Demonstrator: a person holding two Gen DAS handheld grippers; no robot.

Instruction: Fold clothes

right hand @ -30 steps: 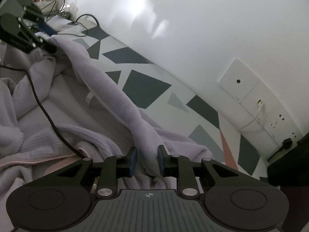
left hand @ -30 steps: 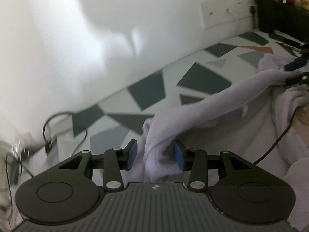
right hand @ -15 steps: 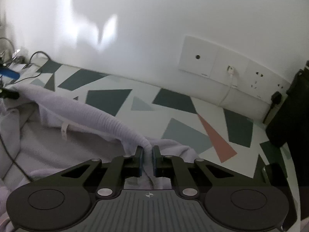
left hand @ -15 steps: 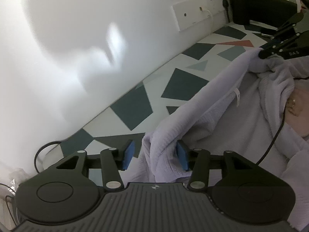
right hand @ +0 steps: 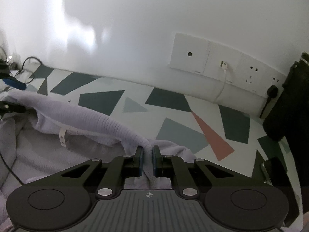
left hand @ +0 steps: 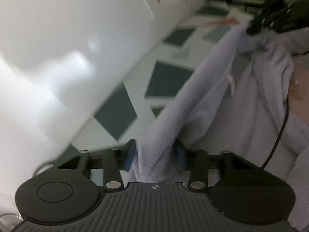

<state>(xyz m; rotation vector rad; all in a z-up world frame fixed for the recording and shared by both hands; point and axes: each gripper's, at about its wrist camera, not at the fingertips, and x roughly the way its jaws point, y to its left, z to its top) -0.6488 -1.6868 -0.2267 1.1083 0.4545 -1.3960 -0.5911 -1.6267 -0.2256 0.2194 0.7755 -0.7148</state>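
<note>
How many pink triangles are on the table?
1. The pink triangle lies on the patterned table, right of the lilac garment and below the wall sockets. The cloth may hide others.

The right tongs [right hand: 147, 159], black with blue pads, are clamped on the ribbed hem of a pale lilac knitted garment [right hand: 81, 116], which bunches straight ahead of the tips and stretches off to their left. A small white label [right hand: 62, 138] hangs from the hem left of the tongs. Beyond the tips lies the white counter [right hand: 135, 89] patterned with teal, grey and salmon shapes, and further ahead to the right a white socket panel [right hand: 222, 61] sits on the wall.
</note>
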